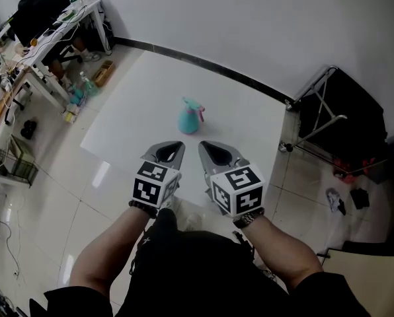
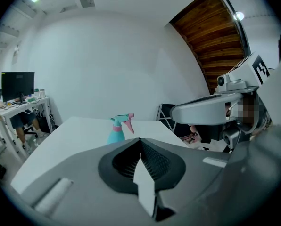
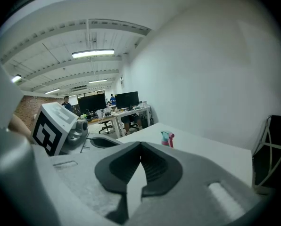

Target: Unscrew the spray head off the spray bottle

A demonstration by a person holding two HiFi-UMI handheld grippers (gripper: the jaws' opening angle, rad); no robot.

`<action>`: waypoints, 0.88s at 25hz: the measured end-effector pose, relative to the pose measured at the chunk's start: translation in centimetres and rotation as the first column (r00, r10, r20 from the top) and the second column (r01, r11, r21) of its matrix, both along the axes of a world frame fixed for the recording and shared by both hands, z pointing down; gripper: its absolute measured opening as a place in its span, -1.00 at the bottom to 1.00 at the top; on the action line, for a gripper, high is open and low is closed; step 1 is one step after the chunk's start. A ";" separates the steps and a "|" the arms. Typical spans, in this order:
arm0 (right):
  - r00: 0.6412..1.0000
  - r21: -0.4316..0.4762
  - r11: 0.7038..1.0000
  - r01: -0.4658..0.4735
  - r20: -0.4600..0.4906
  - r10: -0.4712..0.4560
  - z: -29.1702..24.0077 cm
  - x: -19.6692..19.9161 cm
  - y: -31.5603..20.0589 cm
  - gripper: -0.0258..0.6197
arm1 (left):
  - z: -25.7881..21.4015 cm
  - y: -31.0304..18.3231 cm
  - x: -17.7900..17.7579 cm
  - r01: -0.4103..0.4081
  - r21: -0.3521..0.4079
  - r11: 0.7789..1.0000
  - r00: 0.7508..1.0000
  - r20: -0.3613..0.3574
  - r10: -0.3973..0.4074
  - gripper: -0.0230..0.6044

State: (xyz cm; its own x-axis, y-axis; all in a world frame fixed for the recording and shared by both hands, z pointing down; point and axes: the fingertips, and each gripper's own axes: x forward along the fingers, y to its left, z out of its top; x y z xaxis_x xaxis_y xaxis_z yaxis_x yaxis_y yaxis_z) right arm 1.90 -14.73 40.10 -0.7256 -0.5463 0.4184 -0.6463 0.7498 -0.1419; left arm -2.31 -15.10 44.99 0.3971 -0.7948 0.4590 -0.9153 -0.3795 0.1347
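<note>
You have not yet touched anything: this is the approach, before any gripping or twisting. The spray bottle stands upright about the middle of the white counter, well apart from all four edges and alone on it. Its teal body carries the pink-and-teal spray head, which looks fully seated, so the whole of the unscrewing is still ahead of you.

Your left gripper and right gripper hang side by side over the near edge of the counter, both aimed toward the bottle and short of it. In the left gripper view the fingers are pressed together with nothing between them, and the bottle shows beyond their tips. The right gripper view shows the same: fingers closed tight, empty, the bottle small and farther off across the counter.

Next, you will likely need to spread both pairs of fingers before you reach in, since neither can take anything as they stand. One gripper should clamp the teal body low and firm so the bottle cannot spin or tip; the other should close on the collar of the spray head, not on the trigger or nozzle, which would give a poor hold for turning. Which hand takes which part is your choice; the left sits a touch nearer the bottle.
</note>
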 end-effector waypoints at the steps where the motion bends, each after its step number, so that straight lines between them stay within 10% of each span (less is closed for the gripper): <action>1: 1.000 -0.001 1.000 -0.002 -0.003 0.002 0.1 -0.1 -0.2 -0.95 | 0.2 -0.2 -0.1 -0.003 -0.003 1.000 1.000 0.000 0.003 -0.86; 22: 0.997 -0.013 0.998 -0.064 -0.040 0.063 0.3 -0.9 -5.4 -0.95 | 4.4 -5.6 -1.2 -0.093 -0.085 0.992 0.996 -0.013 0.092 -0.44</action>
